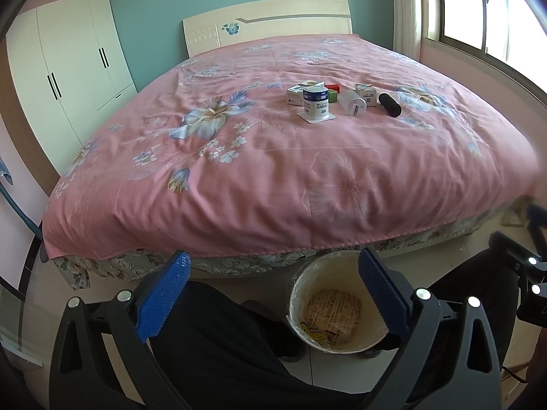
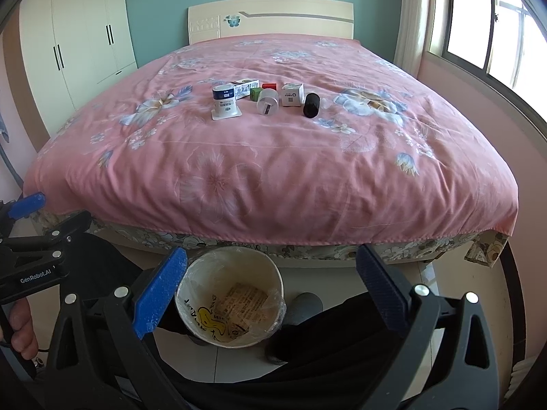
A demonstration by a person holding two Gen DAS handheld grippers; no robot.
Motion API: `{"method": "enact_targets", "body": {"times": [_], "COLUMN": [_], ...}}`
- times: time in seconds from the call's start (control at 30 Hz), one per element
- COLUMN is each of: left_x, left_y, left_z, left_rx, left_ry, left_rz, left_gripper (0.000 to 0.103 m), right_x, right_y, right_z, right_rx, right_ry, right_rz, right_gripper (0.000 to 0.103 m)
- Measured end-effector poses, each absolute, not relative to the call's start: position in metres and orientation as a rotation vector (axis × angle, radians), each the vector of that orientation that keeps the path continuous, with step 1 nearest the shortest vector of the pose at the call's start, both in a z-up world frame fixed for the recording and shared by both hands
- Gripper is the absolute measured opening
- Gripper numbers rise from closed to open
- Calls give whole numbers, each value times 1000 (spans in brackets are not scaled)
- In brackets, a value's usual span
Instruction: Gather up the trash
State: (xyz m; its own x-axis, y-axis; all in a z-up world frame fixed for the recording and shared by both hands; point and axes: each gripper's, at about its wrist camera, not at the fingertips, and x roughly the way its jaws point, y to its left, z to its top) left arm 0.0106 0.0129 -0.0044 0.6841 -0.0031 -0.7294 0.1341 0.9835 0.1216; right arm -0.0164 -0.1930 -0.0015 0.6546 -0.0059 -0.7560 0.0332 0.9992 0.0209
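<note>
At the foot of the bed I had both tools held low over the floor. Left gripper [image 1: 273,294] stood with its blue pads [image 1: 160,294] spread wide, nothing between them. Right gripper [image 2: 270,290] likewise wide apart and empty. A hand [image 2: 20,321] showed at the left edge of the right wrist view, wrapped on the left tool's handle.

Just beyond the fingertips, on the tiled floor against the bed's edge, sat the trash bucket [image 2: 191,280], lined with clear plastic, a crumpled printed wrapper [image 2: 244,304] lying in its bottom. Dark trouser legs flanked it.

Further out, the pink floral bedspread [image 2: 273,177] carried the trash in a loose cluster near mid-bed:
- blue-and-white cup [image 2: 225,101], upside down on its square lid rim
- long white box [image 2: 244,86] behind it
- green cube [image 2: 254,94] and red block [image 2: 269,85]
- white jar [image 2: 267,101] on its side
- small white carton [image 2: 292,95]
- black cylinder [image 2: 311,105], rightmost

Beyond: headboard [image 2: 273,17], white wardrobe [image 2: 78,41] left, window [image 2: 495,24] right.
</note>
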Motion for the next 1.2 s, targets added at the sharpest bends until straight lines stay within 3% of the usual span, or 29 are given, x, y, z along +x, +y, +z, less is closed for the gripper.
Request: {"method": "enact_targets", "body": {"times": [1.2], "left_x": [25], "left_y": [25], "left_z": [-14], "left_rx": [142], "left_ry": [836], "left_rz": [-63], "left_gripper": [100], "right_x": [-10], "right_y": [-202], "right_z": [-14], "right_rx": [66], "right_ry": [861], "right_rz": [-14], "right_gripper": [97]}}
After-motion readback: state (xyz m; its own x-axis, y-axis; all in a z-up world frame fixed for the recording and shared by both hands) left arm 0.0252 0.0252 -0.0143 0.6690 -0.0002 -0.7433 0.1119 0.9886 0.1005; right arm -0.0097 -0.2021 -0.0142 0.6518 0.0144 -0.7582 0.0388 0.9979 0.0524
